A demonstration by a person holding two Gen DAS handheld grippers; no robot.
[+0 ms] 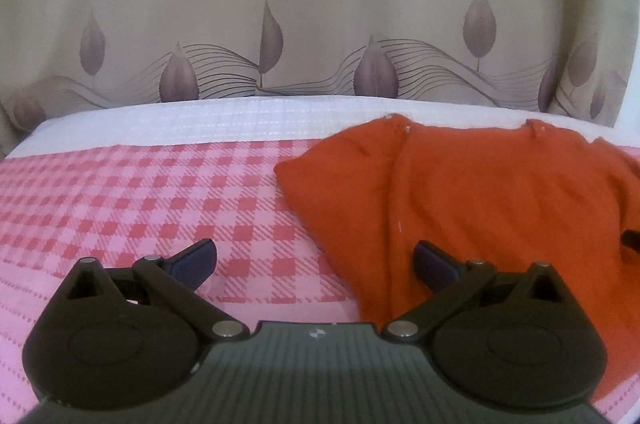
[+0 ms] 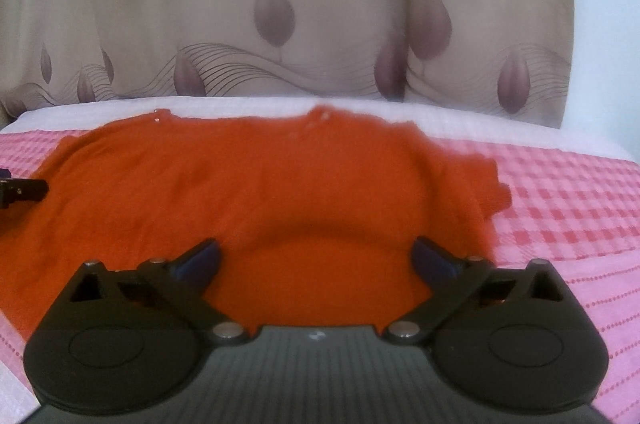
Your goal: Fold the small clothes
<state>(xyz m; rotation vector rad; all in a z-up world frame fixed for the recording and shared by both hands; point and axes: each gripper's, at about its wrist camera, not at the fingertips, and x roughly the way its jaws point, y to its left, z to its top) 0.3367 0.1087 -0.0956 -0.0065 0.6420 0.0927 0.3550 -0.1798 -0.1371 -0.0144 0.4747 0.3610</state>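
An orange knit top (image 1: 480, 192) (image 2: 248, 184) lies spread flat on the pink checked cloth (image 1: 140, 192) (image 2: 568, 208), neckline toward the cloth's far edge, beside the white strip. Small snaps show at both shoulders. One short sleeve lies flat, the other rumpled.

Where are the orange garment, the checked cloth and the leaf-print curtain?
orange garment (image 2: 256, 184): right wrist view, middle of body.
checked cloth (image 1: 140, 192): left wrist view, bare part.
leaf-print curtain (image 1: 320, 4): left wrist view, plain upper part.
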